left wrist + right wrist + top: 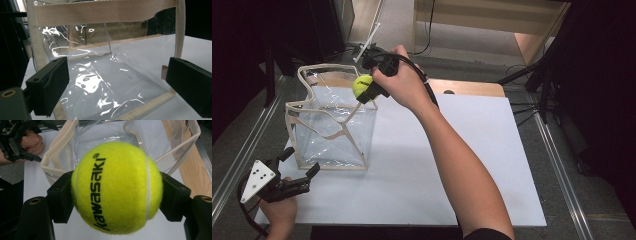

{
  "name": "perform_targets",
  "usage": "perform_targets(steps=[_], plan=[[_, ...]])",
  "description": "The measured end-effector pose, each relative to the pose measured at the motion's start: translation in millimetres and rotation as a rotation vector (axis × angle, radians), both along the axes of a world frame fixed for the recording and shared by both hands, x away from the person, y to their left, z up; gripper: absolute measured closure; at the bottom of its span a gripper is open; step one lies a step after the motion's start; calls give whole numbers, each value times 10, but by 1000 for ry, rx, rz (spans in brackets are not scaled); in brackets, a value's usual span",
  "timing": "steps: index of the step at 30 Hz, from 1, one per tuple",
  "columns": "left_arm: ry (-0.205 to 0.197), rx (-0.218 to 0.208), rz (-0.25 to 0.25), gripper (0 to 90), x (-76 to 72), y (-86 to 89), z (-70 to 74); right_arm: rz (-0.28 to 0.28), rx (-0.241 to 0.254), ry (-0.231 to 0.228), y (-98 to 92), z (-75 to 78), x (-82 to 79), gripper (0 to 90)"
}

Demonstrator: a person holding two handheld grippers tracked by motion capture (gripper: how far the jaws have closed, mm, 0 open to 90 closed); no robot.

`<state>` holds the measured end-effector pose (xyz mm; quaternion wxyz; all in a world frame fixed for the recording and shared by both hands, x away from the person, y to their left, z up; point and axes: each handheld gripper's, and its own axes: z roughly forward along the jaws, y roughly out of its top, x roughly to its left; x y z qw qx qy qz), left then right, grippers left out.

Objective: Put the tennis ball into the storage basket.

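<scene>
1. Here our right gripper [366,91] clamps the yellow tennis ball [362,85] over the open top of the clear bag [332,132].
2. Our left gripper [299,169], jaws wide and holding nothing, faces the bag's near corner on the white table [437,175].

the clear bag [332,131] stands open at the top, its mouth unobstructed for entry from above; the webbing rim and a strap [329,134] sagging across the near side narrow that opening. the right gripper [371,90] with the tennis ball [362,86] hangs over the far right corner of the rim. right of the bag the white tabletop [452,165] is bare, crossed by the forearm [459,165]. the left gripper [301,169], jaws apart, sits just beside the bag's near left bottom corner.
</scene>
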<state>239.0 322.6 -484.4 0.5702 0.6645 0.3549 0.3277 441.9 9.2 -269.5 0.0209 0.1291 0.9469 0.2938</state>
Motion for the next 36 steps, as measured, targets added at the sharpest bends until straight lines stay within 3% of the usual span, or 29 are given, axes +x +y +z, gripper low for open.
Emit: perform_targets(steps=[19, 36], plan=[[1, 0, -2, 54, -1, -1, 0, 24, -12, -7, 266, 50, 45, 240], [0, -5, -4, 53, -2, 1, 1, 54, -31, 5, 506, -84, 78, 240]])
